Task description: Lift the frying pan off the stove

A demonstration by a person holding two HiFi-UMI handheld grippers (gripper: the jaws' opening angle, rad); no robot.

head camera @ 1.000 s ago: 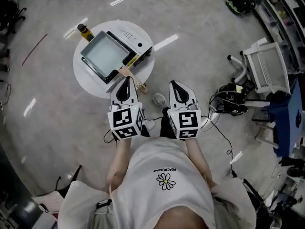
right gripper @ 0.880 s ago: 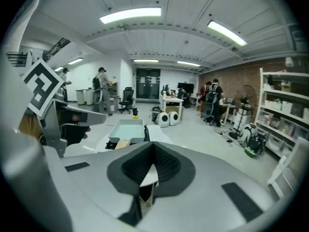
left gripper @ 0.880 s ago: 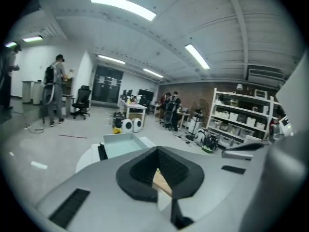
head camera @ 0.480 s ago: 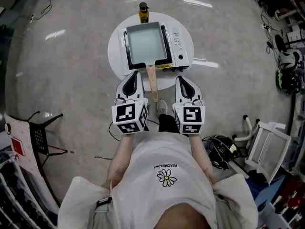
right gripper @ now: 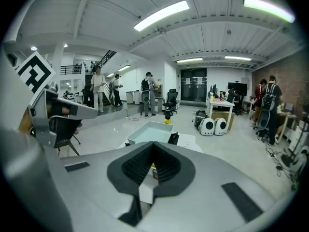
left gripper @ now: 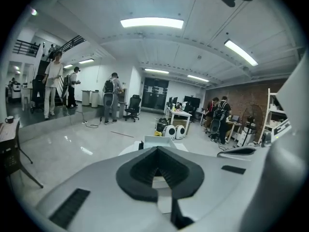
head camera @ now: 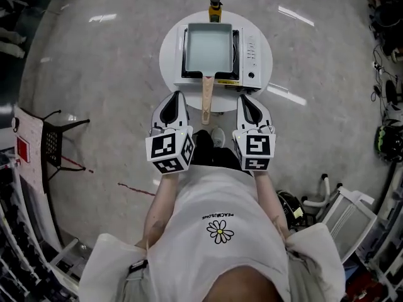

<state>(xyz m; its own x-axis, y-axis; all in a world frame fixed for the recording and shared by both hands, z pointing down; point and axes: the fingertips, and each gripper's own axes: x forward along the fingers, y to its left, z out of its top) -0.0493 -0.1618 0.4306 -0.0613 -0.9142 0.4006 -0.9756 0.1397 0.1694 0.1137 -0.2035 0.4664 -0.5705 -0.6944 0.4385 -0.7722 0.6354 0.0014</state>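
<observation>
A rectangular grey frying pan [head camera: 210, 49] with a wooden handle [head camera: 206, 99] sits on a white portable stove [head camera: 253, 50], on a round white table [head camera: 170, 55]. The handle points toward me, between my two grippers. My left gripper [head camera: 176, 97] hovers just left of the handle's end, shut and empty. Just right of it my right gripper [head camera: 245, 99] is also shut and empty. In the left gripper view the pan [left gripper: 155, 140] shows past the left gripper [left gripper: 157, 150]. In the right gripper view the pan [right gripper: 149, 131] lies beyond the right gripper [right gripper: 153, 146].
A small yellow-labelled bottle [head camera: 216, 9] stands at the table's far edge. A black chair [head camera: 53, 145] is on the floor to my left, a white chair [head camera: 343, 214] at my lower right. People [left gripper: 112, 96] and desks stand far off in the room.
The view has swung so the table and stove moved from upper left to top centre. The pan handle now points straight between the grippers, which stay shut.
</observation>
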